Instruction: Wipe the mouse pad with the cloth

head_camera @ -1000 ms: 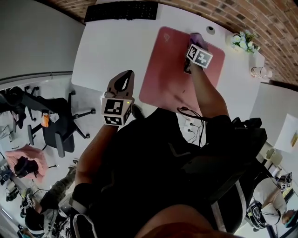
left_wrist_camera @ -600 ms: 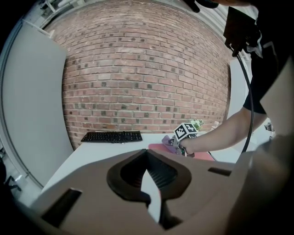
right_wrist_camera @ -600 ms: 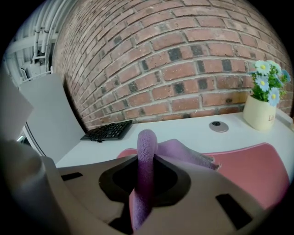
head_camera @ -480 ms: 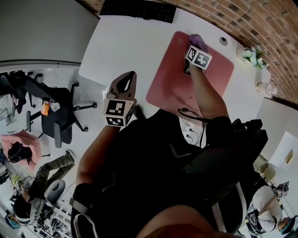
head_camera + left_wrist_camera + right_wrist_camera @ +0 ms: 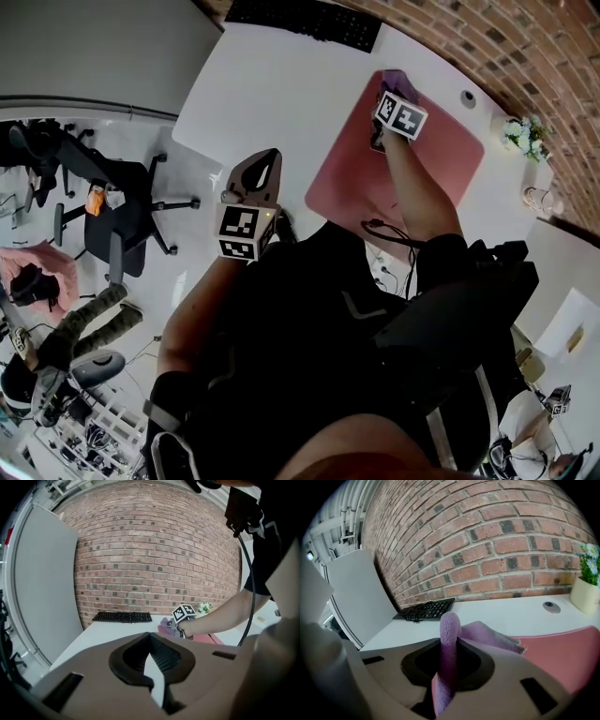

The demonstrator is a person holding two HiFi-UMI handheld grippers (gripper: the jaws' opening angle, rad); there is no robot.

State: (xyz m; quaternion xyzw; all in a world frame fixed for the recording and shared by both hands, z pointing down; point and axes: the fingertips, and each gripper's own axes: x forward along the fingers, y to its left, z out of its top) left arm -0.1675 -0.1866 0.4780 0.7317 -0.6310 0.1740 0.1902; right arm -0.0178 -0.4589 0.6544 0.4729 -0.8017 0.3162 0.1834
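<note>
The pink mouse pad [image 5: 427,164] lies on the white desk [image 5: 281,84]. My right gripper [image 5: 387,92] is shut on the purple cloth [image 5: 395,79], which it presses down near the pad's far left corner. In the right gripper view a fold of the cloth [image 5: 449,653] stands between the jaws, and the mouse pad [image 5: 565,653] runs off to the right. My left gripper [image 5: 267,157] hangs shut and empty over the desk's near edge, left of the pad. The left gripper view shows the left gripper [image 5: 150,637] aimed at the right gripper's marker cube [image 5: 183,612].
A black keyboard [image 5: 305,19] lies at the desk's far edge. A small round puck [image 5: 469,97], a potted plant [image 5: 525,136] and a glass [image 5: 536,199] stand right of the pad. A brick wall [image 5: 511,536] rises behind the desk. An office chair [image 5: 117,230] stands on the floor at the left.
My right gripper has slid the cloth leftward along the pad's far edge, from mid-pad towards the left corner. The head view has shifted. My left gripper has stayed by the desk's near edge.
</note>
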